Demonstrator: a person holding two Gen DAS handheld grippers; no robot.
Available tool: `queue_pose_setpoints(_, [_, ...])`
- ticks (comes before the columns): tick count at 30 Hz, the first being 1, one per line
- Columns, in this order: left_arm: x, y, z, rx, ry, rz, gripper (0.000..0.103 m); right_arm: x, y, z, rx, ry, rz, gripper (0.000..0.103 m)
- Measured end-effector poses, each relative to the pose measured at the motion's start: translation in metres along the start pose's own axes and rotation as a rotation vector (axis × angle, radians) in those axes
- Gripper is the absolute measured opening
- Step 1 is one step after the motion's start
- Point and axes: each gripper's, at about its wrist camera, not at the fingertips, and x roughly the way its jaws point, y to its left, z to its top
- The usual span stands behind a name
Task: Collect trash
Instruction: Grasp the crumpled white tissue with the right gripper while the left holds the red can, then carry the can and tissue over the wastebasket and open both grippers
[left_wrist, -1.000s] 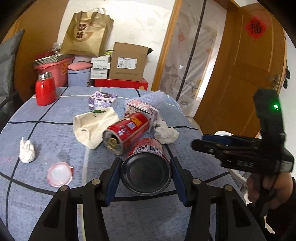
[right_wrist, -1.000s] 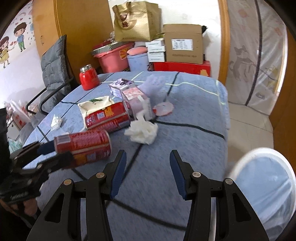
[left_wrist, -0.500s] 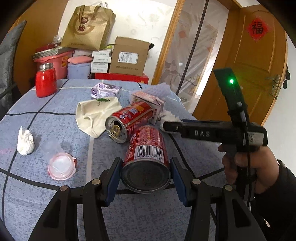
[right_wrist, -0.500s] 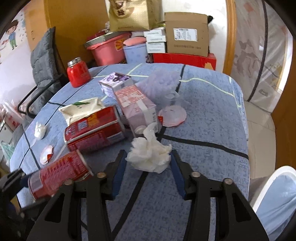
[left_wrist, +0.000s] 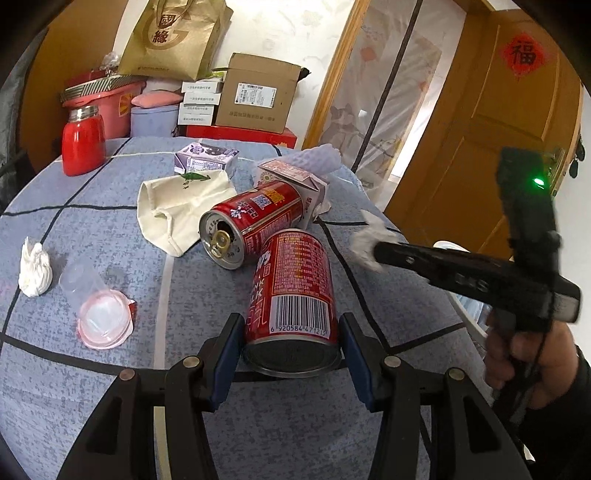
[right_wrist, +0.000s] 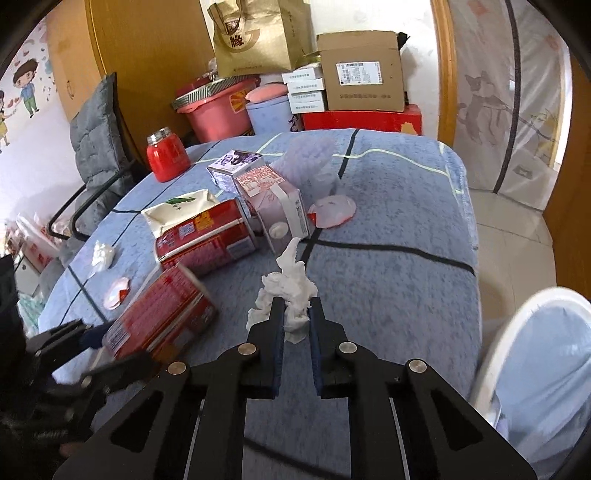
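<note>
The left gripper (left_wrist: 291, 345) has its blue-padded jaws closed against the sides of a red cylindrical metal drink can (left_wrist: 291, 291), gripped near its plain silver base with the barcode facing up, held above the blue mottled tablecloth (left_wrist: 110, 406) near the table's near edge. The right gripper (right_wrist: 296, 321) has its jaws pinched almost together on a crumpled white paper tissue (right_wrist: 286, 291), whose wrinkled, twisted folds spill out above and to the left of the fingers. A second red metal can (left_wrist: 251, 225) lies on its side toward the middle of the table, its pull-tab end open, touching a cream fabric pouch (left_wrist: 177, 206) and a pale gable-top carton (left_wrist: 295, 181). Near the table's left edge lie another small wad of white tissue (left_wrist: 34, 269) and a clear plastic cup (left_wrist: 99, 310) tipped over with a pink-rimmed foil lid. A glossy red jar with a silver cap (left_wrist: 83, 142) stands upright at the far left corner. Past the table's right edge sits a white-rimmed bin lined with blue plastic (right_wrist: 535, 354).
</note>
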Motion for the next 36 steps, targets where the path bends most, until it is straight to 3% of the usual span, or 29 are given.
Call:
queue_pose_setpoints(13, [0.021, -0.019, 0.001, 0.047, 0.032, 0.048, 0.052, -0.047, -0.020, -0.025, 0.049, -0.047, -0.034, 0.013])
queue_pose_setpoints(36, [-0.019, -0.104, -0.002, 0.160, -0.029, -0.035, 0.052, -0.128, -0.058, -0.068, 0.136, -0.131, -0.104, 0.013])
